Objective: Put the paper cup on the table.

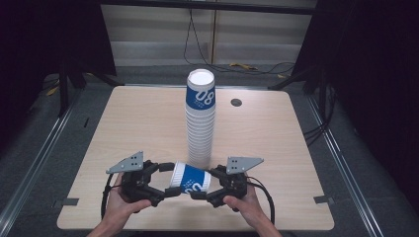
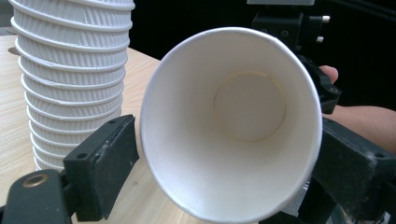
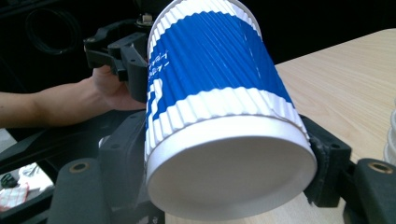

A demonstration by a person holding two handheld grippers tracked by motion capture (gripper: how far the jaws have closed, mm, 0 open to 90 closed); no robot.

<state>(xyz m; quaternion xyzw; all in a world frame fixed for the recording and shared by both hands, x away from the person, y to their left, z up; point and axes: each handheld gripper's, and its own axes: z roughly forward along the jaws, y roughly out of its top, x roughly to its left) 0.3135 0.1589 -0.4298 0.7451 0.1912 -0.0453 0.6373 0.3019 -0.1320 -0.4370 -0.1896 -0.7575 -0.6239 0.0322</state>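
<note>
Cup (image 1: 190, 179), blue with white bands, lies on its side between the two grippers near the table's (image 1: 138, 118) near edge, just in front of the stack (image 1: 200, 121) of like cups that stands at mid-table. From the high view, large white figures "08" read on the top cup of the stack; the print on the held cup looks the same but is partly turned away. The left gripper (image 1: 170, 180) sits at the cup's mouth, the right gripper (image 1: 200, 185) at its base.

In the left gripper view, the cup's (image 2: 233, 126) open mouth sits between the jaws; the left pad stands just clear of the rim, and the right contact is hidden behind it.

In the right gripper view, the jaws clamp the cup's (image 3: 219, 93) base end on both sides. Small white lettering on the blue is too fine to read.
</note>
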